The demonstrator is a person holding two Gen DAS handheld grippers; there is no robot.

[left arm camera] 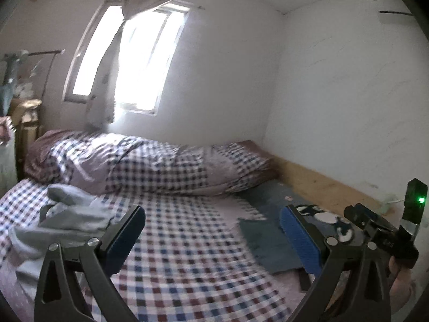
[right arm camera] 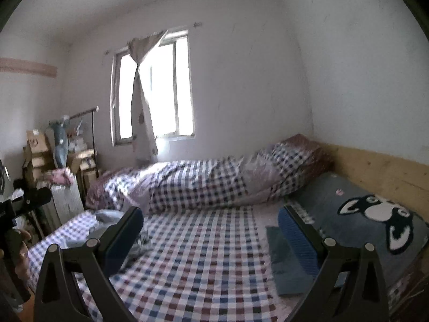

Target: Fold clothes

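Observation:
A crumpled pale grey garment (left arm camera: pixel 67 214) lies on the left side of the checked bed sheet (left arm camera: pixel 193 241); in the right wrist view it (right arm camera: pixel 107 222) shows behind the left finger. A folded dark grey-green cloth (left arm camera: pixel 268 244) (right arm camera: pixel 284 263) lies flat on the right, beside a grey pillow with a cartoon dog (left arm camera: pixel 329 220) (right arm camera: pixel 375 214). My left gripper (left arm camera: pixel 211 238) hangs over the middle of the bed, open wide, with nothing between its blue pads. My right gripper (right arm camera: pixel 211 238) is also open and empty. Its body with a green light (left arm camera: pixel 386 230) shows at the right of the left wrist view.
A rolled checked duvet (left arm camera: pixel 150 161) (right arm camera: pixel 209 185) lies across the far end of the bed under a bright window (right arm camera: pixel 152 94). A wooden board (right arm camera: pixel 380 171) lines the right wall. Boxes and a clothes rack (right arm camera: pixel 64 150) stand at the left. A hand (left arm camera: pixel 402 284) holds the right gripper.

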